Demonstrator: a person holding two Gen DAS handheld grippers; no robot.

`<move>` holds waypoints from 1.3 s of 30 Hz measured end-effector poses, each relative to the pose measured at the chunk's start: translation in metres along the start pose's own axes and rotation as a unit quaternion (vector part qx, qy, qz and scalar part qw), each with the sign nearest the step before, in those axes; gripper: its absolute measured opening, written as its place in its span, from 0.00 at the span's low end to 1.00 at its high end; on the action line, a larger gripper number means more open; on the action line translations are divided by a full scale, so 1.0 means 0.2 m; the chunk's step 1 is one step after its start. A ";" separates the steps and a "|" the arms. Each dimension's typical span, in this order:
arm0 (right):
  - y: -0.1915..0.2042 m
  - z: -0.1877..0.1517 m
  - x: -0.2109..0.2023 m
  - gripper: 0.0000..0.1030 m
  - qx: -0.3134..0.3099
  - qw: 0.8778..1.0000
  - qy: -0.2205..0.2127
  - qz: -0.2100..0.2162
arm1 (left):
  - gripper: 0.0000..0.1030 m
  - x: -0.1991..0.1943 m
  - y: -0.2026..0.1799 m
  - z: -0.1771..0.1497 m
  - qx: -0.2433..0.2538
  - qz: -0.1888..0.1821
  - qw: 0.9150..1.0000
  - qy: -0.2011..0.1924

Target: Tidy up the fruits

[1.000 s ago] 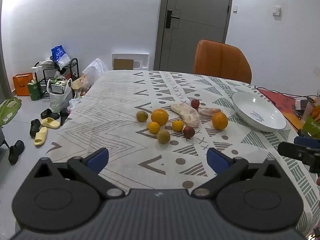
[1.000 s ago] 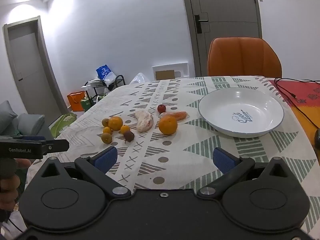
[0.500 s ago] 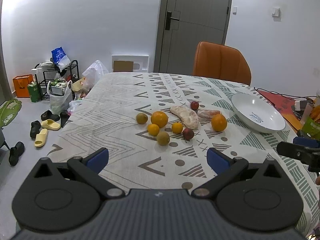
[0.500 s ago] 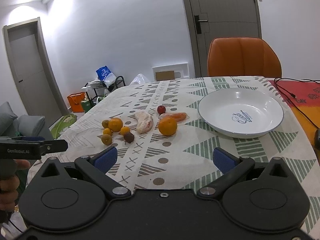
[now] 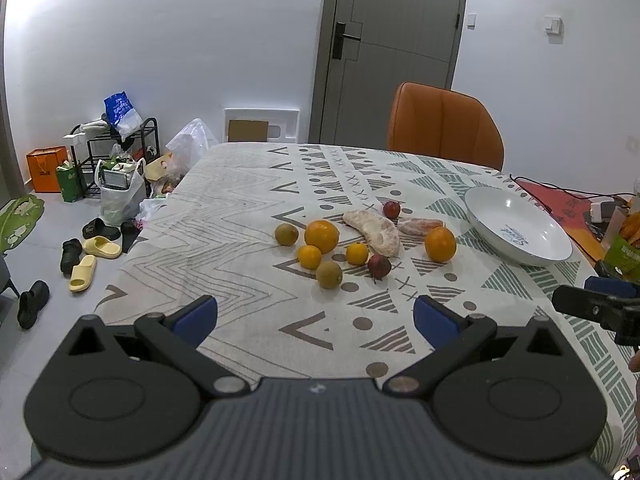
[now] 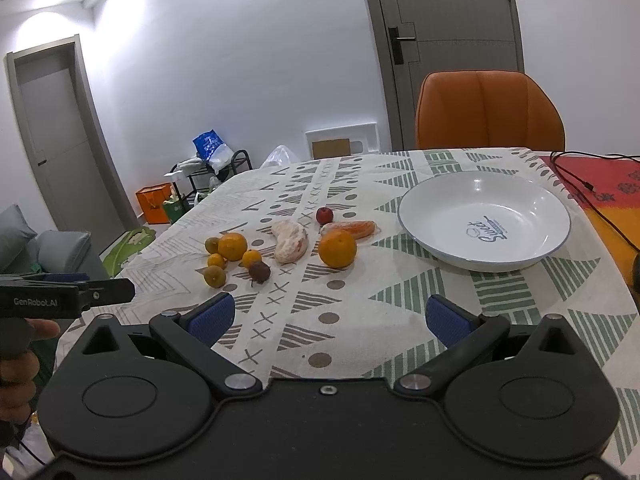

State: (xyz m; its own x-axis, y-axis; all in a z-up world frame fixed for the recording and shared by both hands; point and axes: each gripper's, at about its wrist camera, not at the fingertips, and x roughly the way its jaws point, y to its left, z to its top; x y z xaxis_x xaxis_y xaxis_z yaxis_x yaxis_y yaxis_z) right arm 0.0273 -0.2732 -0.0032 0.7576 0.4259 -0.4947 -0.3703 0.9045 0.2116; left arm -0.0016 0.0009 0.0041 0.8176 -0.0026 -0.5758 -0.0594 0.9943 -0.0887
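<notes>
Fruits lie loose on the patterned tablecloth: a big orange, another orange, two small oranges, two greenish-brown fruits, a dark red fruit, a small red fruit, and two peeled pale citrus pieces. A white plate stands empty to their right. My left gripper is open, low over the near table, short of the fruits. My right gripper is open too, holding nothing.
An orange chair stands at the table's far side. A red mat with cables lies right of the plate. Shoes, bags and a rack crowd the floor at the left. A hand holds the other gripper's handle.
The left wrist view has pulled back slightly, so the fruits look a little farther off. Both grippers stay open and the fruits have not moved.
</notes>
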 end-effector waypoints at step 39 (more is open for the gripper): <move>-0.02 0.09 0.11 1.00 0.023 1.000 0.001 0.019 | 1.00 0.05 0.03 0.10 0.004 -0.003 1.000 -0.004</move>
State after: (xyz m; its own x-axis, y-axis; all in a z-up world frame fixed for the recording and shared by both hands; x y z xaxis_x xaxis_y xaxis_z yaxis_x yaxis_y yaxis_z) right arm 0.0547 -0.2664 0.0001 0.7424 0.4605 -0.4866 -0.3736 0.8875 0.2698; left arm 0.0176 0.0084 0.0148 0.8221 -0.0081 -0.5692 -0.0500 0.9950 -0.0864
